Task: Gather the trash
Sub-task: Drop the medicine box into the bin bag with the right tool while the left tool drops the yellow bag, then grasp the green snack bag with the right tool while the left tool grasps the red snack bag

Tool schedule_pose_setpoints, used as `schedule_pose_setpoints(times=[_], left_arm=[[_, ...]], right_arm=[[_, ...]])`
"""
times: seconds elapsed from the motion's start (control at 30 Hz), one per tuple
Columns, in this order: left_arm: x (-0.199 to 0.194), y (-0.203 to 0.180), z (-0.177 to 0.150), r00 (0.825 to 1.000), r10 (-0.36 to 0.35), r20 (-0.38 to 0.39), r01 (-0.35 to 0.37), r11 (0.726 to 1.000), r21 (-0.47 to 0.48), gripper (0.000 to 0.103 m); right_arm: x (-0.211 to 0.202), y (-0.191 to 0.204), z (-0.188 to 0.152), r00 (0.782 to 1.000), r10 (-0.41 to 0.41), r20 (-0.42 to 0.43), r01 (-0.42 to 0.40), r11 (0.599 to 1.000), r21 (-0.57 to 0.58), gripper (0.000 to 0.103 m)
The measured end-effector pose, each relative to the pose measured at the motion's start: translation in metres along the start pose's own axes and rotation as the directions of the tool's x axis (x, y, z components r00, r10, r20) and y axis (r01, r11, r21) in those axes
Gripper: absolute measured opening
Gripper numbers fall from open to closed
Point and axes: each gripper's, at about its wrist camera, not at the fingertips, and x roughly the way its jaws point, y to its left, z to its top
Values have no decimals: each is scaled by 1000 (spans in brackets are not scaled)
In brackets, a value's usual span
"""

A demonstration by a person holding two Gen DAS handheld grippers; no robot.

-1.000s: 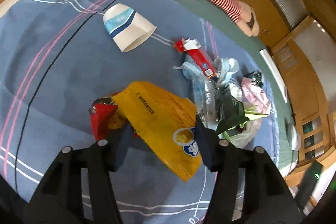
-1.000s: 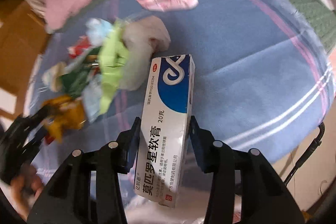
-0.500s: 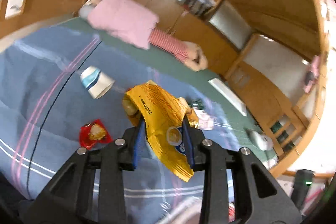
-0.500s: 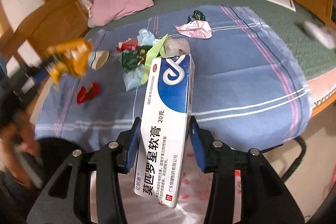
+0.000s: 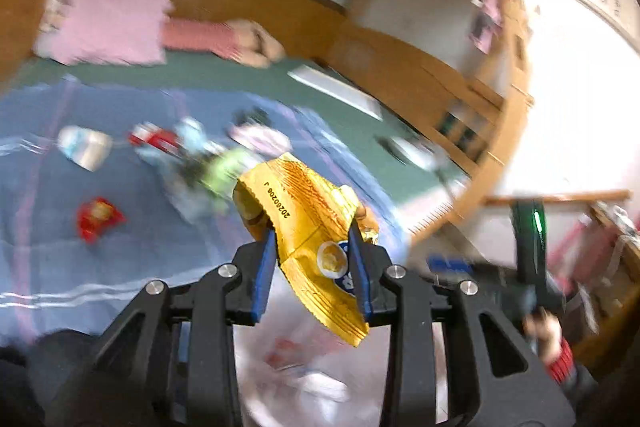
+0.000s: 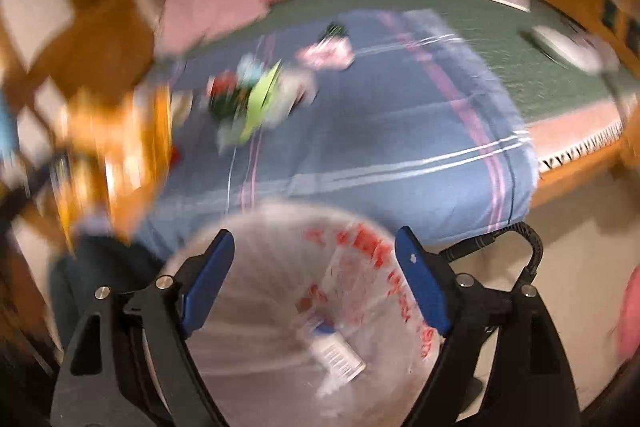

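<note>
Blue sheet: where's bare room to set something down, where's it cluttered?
Bare: the blue sheet between the trash pile and its right edge, and the near strip by the lined bin. Crowded: around the pile and pink wrapper.

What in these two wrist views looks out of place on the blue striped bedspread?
Litter lies on the blue striped bedspread: a red snack packet, a tipped paper cup and a heap of crumpled wrappers. A bed is no place for them. Blur hides finer detail.

Yellow wrapper (image 5: 308, 223) — blue striped blanket (image 5: 120, 267)
</note>
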Motion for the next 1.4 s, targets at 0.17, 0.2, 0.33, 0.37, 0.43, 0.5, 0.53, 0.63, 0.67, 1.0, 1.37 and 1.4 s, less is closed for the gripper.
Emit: schedule_pose_setpoints(times=[0.17, 0.2, 0.33, 0.37, 0.43, 0.5, 0.53, 0.63, 0.67, 1.0, 1.37, 1.4], left_arm=[[34, -27, -27, 981, -58, -185, 82, 989, 125, 39], [40, -30, -34, 973, -63, -224, 97, 985, 143, 46], [56, -39, -46, 955, -41, -294, 103, 975, 199, 92], [55, -38, -46, 960, -15, -280, 76, 975, 208, 92], [53, -28, -41, 969, 53, -240, -4, 979, 204, 92], [51, -1, -28, 972, 146, -183, -122, 983, 136, 93], [50, 13, -20, 966, 206, -157, -192, 977, 97, 94], [55, 74, 11, 857, 508, -80, -513, 856, -57, 95], [60, 103, 21, 794, 603, -83, -608, 783, -132, 95], [135, 254, 28, 690, 597, -409, -720, 621, -309, 85], [83, 189, 10, 858, 503, -106, -503, 779, -375, 31], [77, 172, 8, 873, 484, -57, -470, 807, -358, 31]], right_arm=[[-20, -28, 11, 994, 42, 101, -59, 983, 171, 81], [-22, -29, 11, 994, 34, 102, -52, 983, 177, 81], [-21, -30, 11, 995, 7, 101, -25, 985, 174, 81], [-19, -30, 10, 995, 11, 96, -28, 984, 177, 81], [-15, -32, 9, 996, 15, 85, -31, 983, 182, 81], [-11, -32, 7, 997, 18, 71, -31, 982, 186, 81], [-10, -31, 6, 998, 20, 66, -32, 982, 188, 81], [-6, -27, 5, 998, 32, 53, -42, 982, 186, 81], [-5, -25, 5, 998, 33, 52, -42, 982, 182, 81], [23, -10, 10, 999, 35, 5, -35, 988, 149, 81], [95, 67, 58, 999, 52, -14, -52, 998, 20, 81], [108, 78, 67, 997, 67, -27, -67, 998, 12, 81]])
